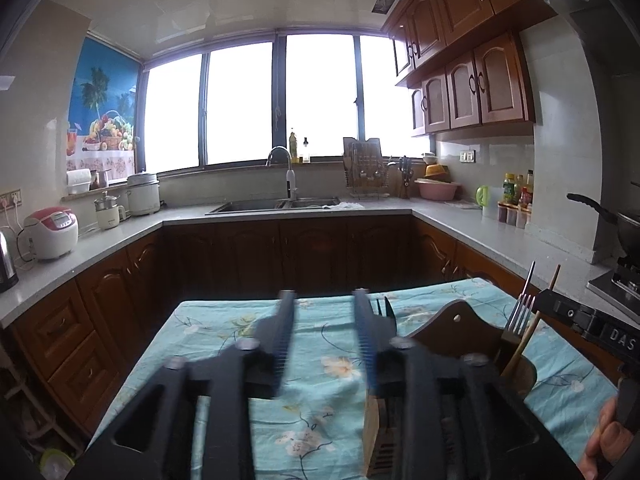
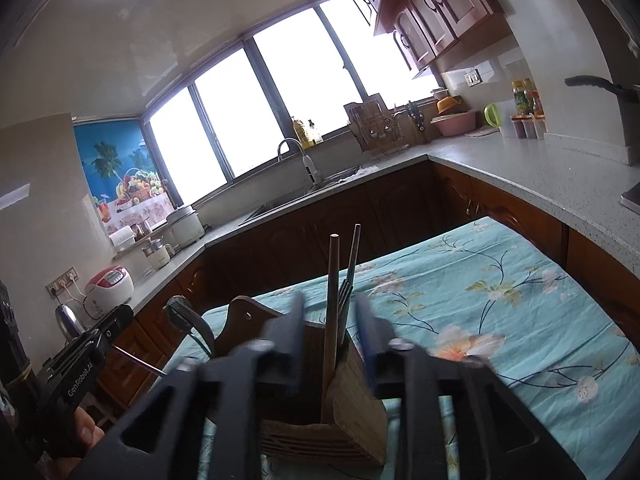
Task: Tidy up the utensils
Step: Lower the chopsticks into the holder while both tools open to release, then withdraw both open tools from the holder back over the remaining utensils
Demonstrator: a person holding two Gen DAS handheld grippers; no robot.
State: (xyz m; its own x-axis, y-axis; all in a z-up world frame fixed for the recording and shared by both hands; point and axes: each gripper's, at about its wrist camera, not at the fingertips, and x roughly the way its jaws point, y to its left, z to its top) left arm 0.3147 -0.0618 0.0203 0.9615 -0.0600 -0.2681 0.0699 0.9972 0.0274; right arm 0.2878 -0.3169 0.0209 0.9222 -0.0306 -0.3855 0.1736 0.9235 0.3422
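A wooden utensil holder (image 2: 352, 412) stands on the table with the blue floral cloth (image 2: 500, 300). It holds a wooden chopstick (image 2: 333, 280), a metal chopstick (image 2: 353, 256) and a silver fork (image 2: 345, 294). My right gripper (image 2: 328, 332) is open, fingers either side of these utensils, above the holder. In the left wrist view the holder (image 1: 452, 328) sits right of my open, empty left gripper (image 1: 324, 320), with the fork (image 1: 520, 312) standing in it. A dark fork (image 1: 384, 312) shows just behind the left gripper's right finger. In the right view, dark utensils (image 2: 188, 320) show left of the holder.
The table is in a U-shaped kitchen with grey counters (image 1: 460, 216) and brown cabinets. A sink (image 1: 276, 204) is under the window. A rice cooker (image 1: 52, 232) and kettle (image 1: 6, 260) stand on the left, bottles (image 1: 516, 196) and a stove pan (image 1: 616, 220) on the right.
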